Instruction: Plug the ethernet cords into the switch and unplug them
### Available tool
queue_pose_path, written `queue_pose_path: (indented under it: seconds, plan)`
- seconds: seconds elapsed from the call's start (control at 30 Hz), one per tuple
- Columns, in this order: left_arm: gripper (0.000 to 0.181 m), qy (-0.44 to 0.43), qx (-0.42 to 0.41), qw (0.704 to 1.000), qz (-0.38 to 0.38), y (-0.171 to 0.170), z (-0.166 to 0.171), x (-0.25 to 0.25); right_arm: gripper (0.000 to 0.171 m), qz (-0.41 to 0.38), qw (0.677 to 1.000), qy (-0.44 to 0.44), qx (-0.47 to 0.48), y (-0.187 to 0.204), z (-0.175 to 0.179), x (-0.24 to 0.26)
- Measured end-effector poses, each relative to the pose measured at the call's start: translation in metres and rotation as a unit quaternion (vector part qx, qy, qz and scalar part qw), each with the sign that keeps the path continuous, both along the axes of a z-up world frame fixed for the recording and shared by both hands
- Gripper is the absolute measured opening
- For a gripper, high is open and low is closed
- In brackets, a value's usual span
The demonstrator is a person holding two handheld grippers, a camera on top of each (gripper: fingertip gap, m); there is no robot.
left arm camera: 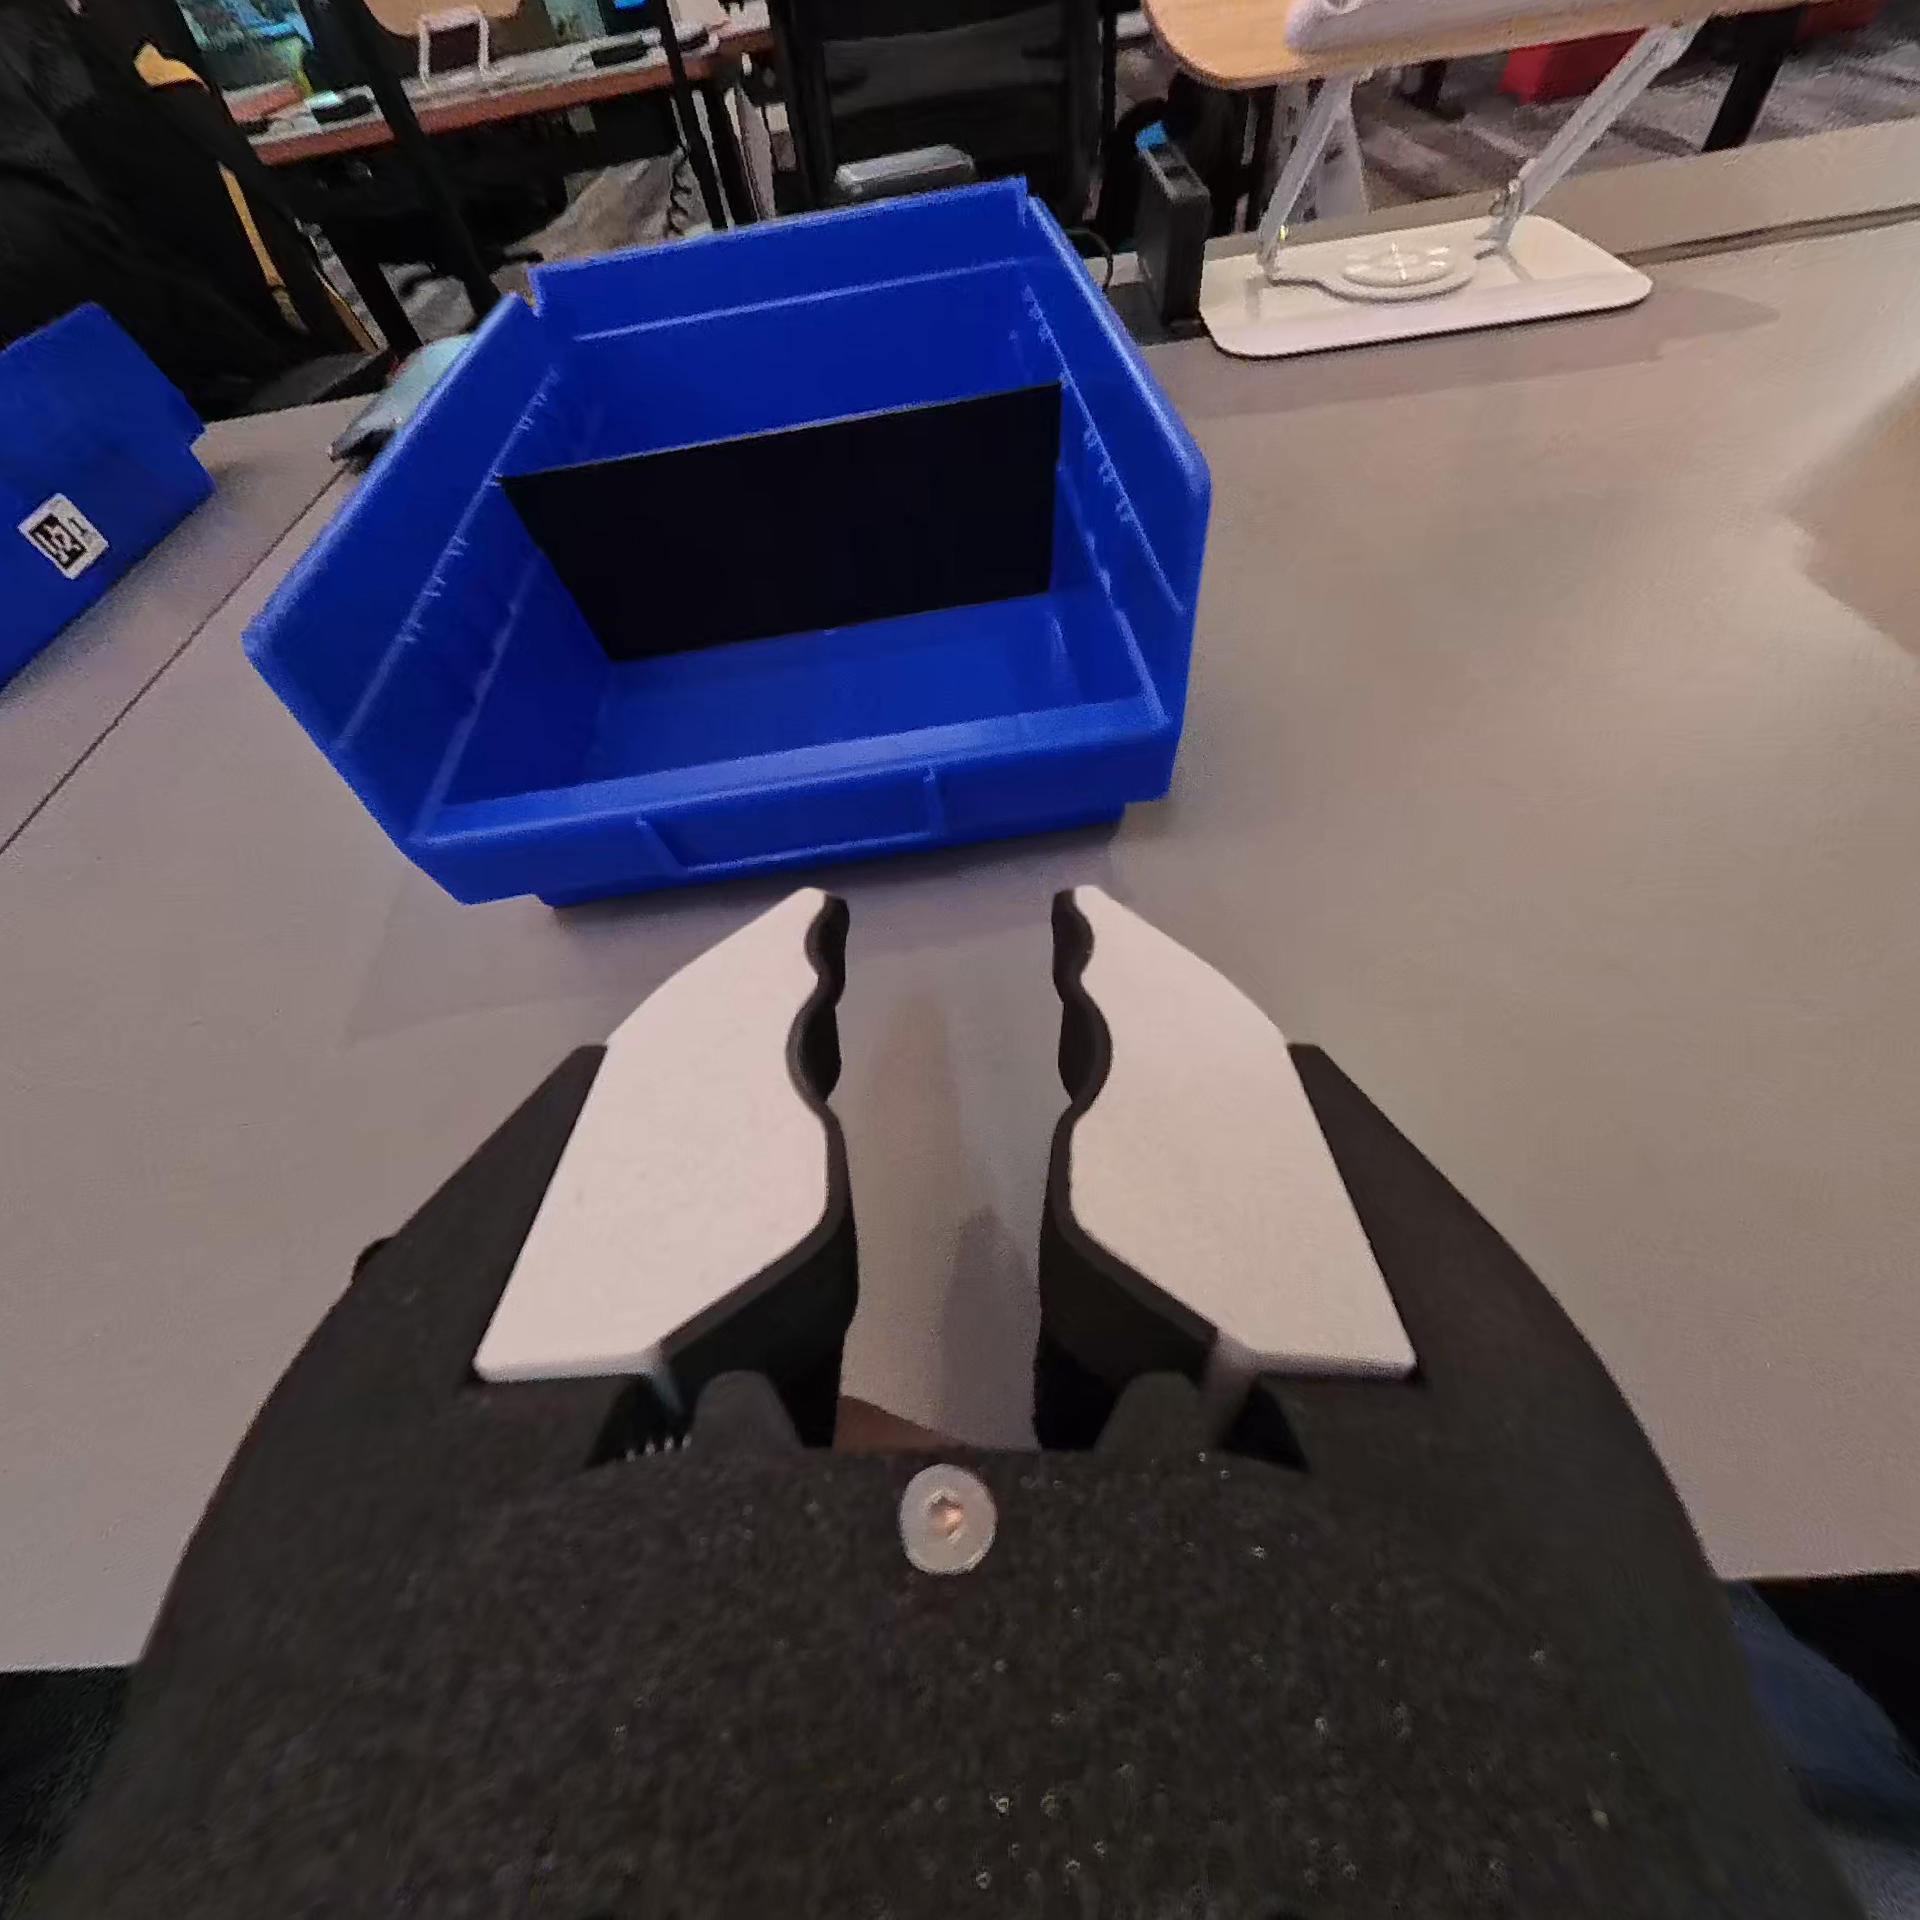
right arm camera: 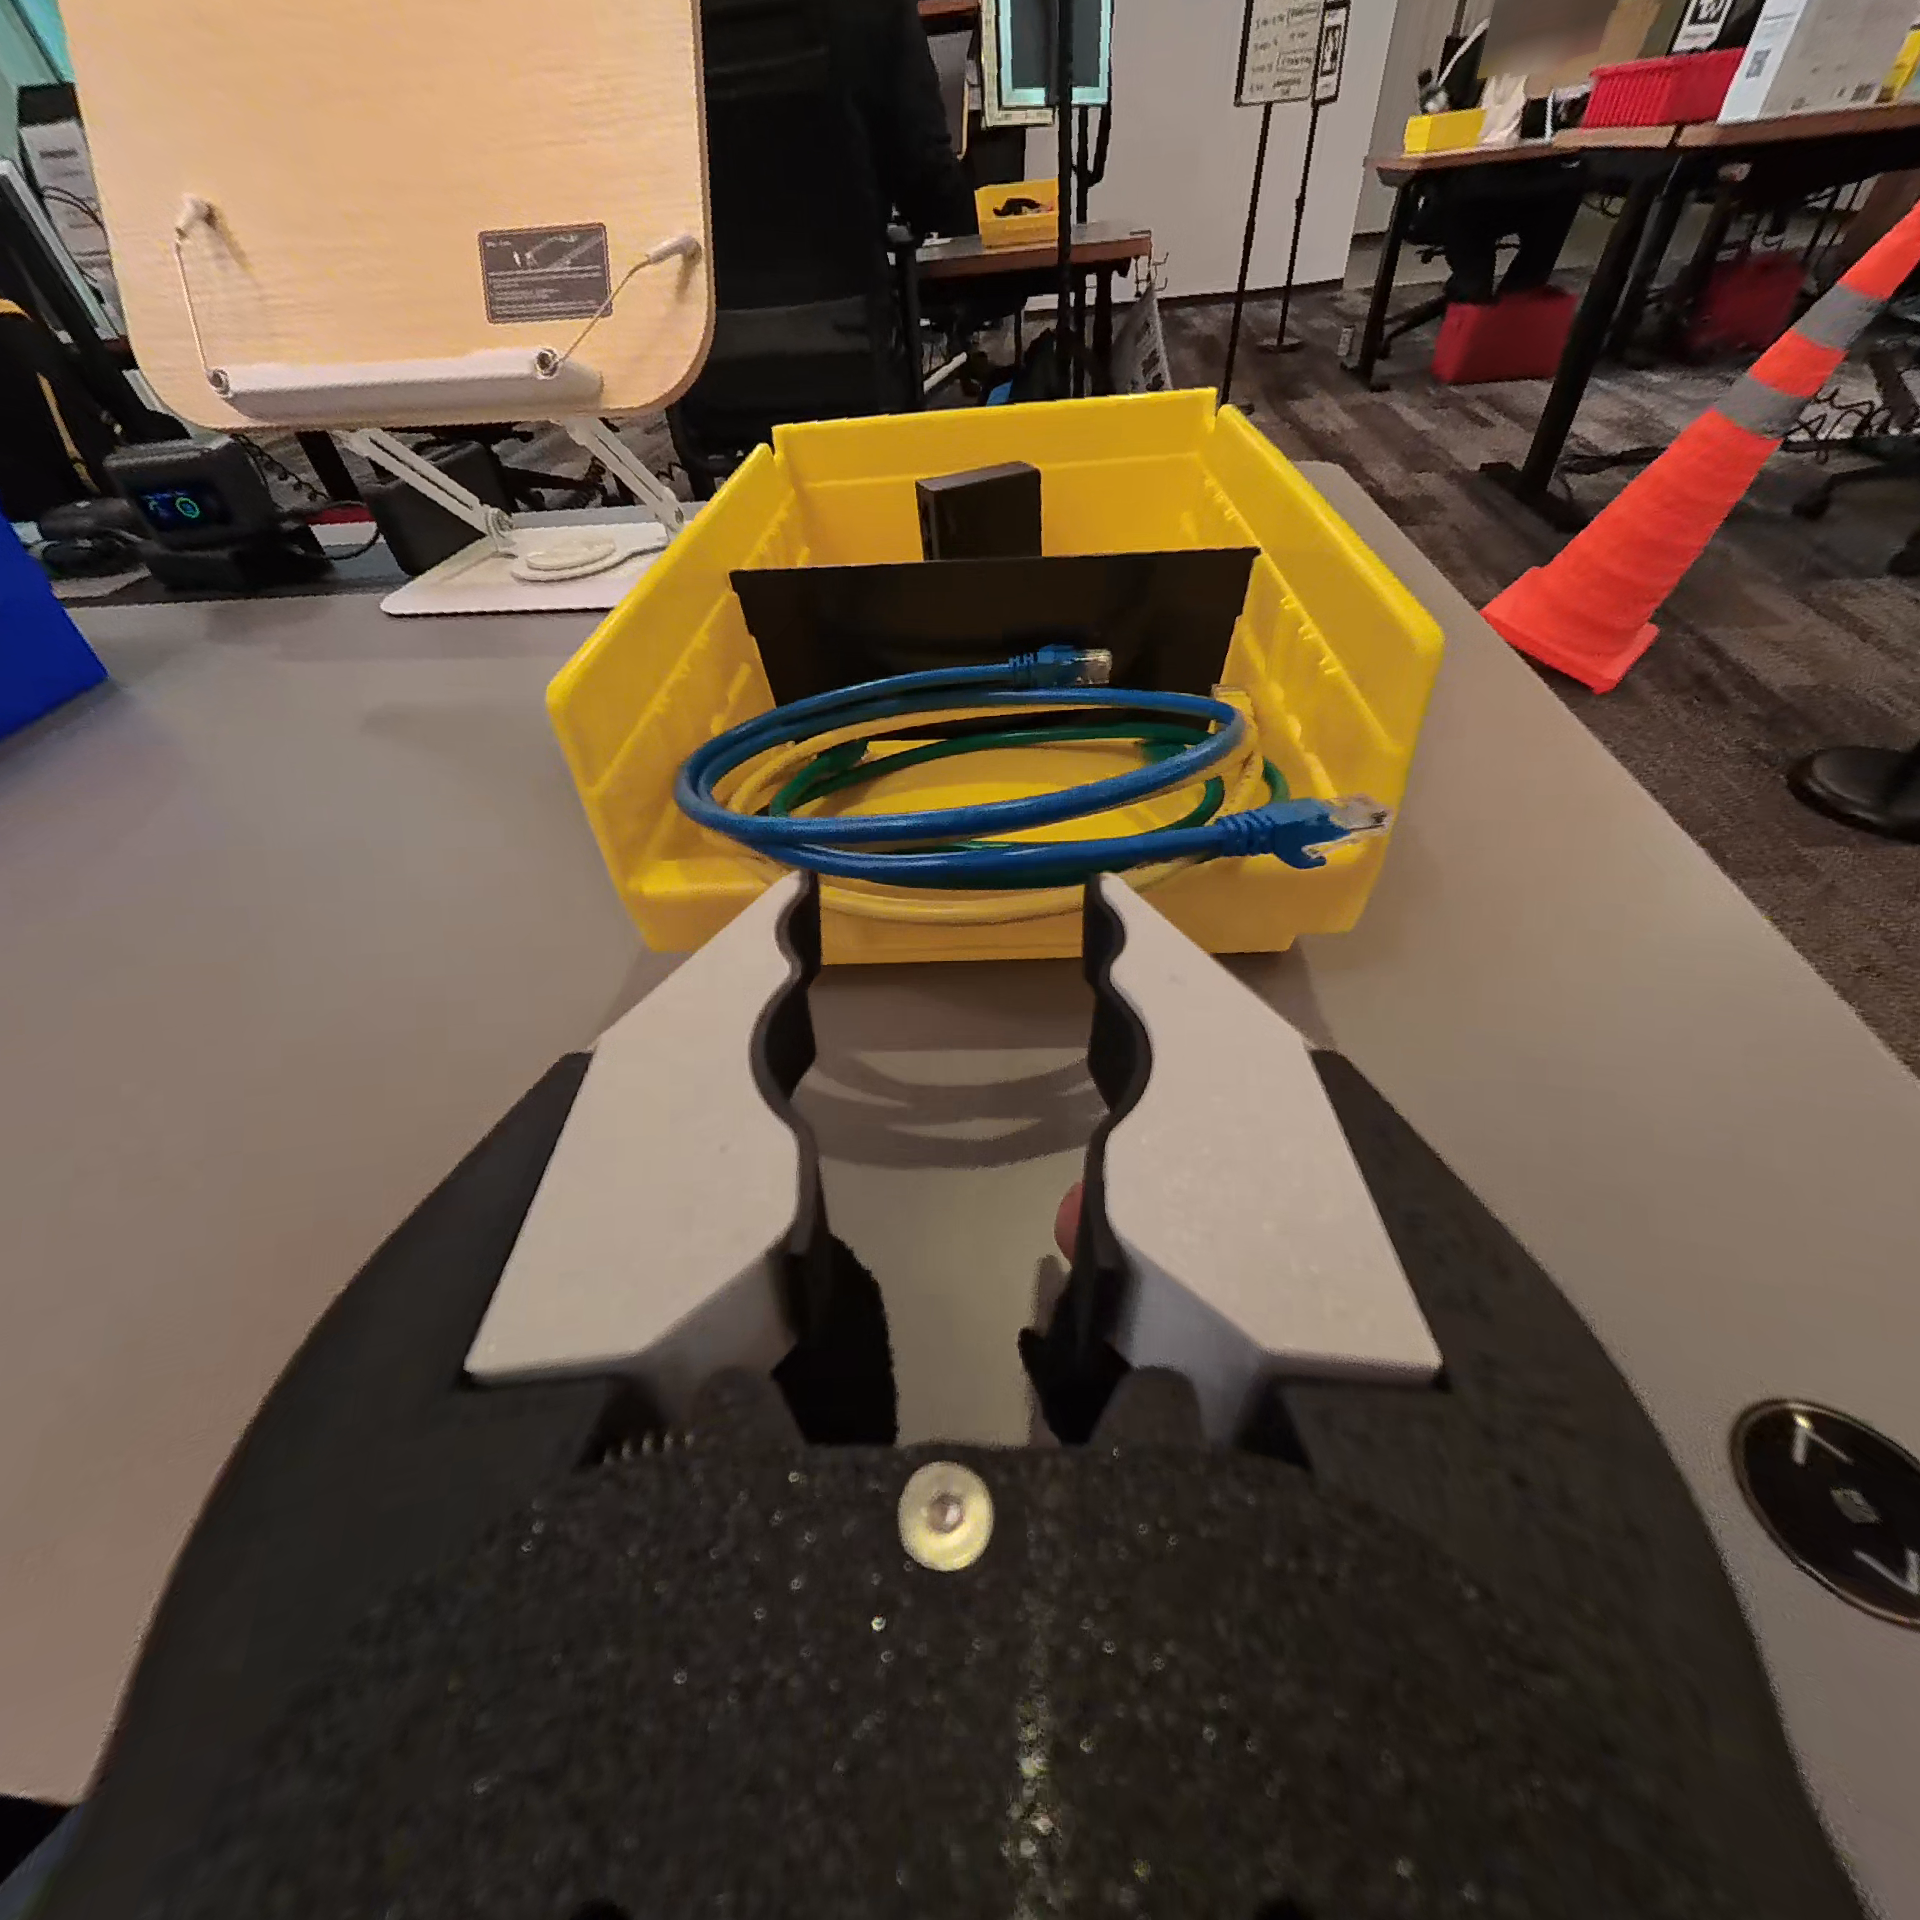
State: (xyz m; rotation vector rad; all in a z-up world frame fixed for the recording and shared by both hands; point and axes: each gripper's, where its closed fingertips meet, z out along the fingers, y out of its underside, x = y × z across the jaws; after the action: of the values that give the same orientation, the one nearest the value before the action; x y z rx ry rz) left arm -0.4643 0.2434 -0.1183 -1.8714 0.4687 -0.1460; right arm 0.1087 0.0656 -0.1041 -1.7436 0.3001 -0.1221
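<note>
1. The ethernet cords lie coiled in the front compartment of the yellow bin [right arm camera: 1340, 665]: a blue cord [right arm camera: 935, 748] on top, a green cord [right arm camera: 1195, 805] and a pale yellow cord [right arm camera: 935, 902] beneath it. One blue plug [right arm camera: 1314, 826] overhangs the bin's front right corner; the other rests against the black divider [right arm camera: 997, 613].
2. A small black box [right arm camera: 979, 509], probably the switch, stands upright behind that divider at the bin's back wall. Its ports cannot be seen.
3. The right gripper [right arm camera: 951, 904] hovers low over the grey table [right arm camera: 312, 883], just before the bin's front lip, its fingers apart and empty.
4. The left gripper [left arm camera: 951, 914] faces a blue bin [left arm camera: 810, 810] whose near compartment holds nothing; its fingers are likewise apart and empty.
5. Nothing looks plugged in yet, so fetching comes first. The overhanging blue plug seems the easiest grab: take it by the boot behind the clear connector, leaving the latch tab free, and lift slowly so the coil does not drag the other cords along.
6. Writing: a dark label on the wooden board [right arm camera: 395, 208] and a code sticker on a second blue bin [left arm camera: 62, 488] carry print, too small or coded to read. No brand shows.
</note>
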Motion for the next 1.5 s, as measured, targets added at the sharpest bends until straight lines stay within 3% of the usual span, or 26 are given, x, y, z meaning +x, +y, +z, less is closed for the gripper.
queue_pose_path:
  seconds: [0.37, 0.87, 1.0, 1.1, 1.2, 1.37, 1.5]
  plan:
    - [0.039, 0.016, -0.016, 0.999, -0.030, -0.021, -0.007, 0.010, 0.051, 0.017, 1.000, -0.006, -0.019, 0.018, -0.005, -0.013]
    - [0.041, 0.019, -0.018, 0.999, -0.043, -0.016, -0.007, 0.028, 0.050, 0.022, 0.998, -0.032, -0.041, 0.006, -0.012, -0.016]
    - [0.040, 0.019, -0.008, 1.000, -0.008, -0.011, -0.005, 0.023, 0.050, 0.074, 0.996, -0.016, -0.042, 0.014, -0.013, -0.046]
    - [0.054, -0.019, -0.008, 1.000, -0.006, -0.008, 0.001, 0.027, 0.053, 0.091, 0.995, 0.013, -0.045, 0.043, -0.014, -0.075]
    - [0.052, -0.034, -0.039, 0.999, -0.017, -0.005, -0.009, 0.031, 0.052, 0.056, 0.996, -0.015, -0.061, 0.079, -0.015, -0.081]
    - [0.064, -0.047, -0.065, 0.996, -0.033, 0.001, -0.015, 0.037, 0.054, 0.045, 0.997, 0.035, -0.060, 0.114, -0.016, -0.105]
    - [0.061, -0.042, -0.050, 0.995, -0.075, -0.006, -0.011, 0.057, 0.052, 0.148, 0.985, 0.044, -0.075, 0.101, -0.014, -0.170]
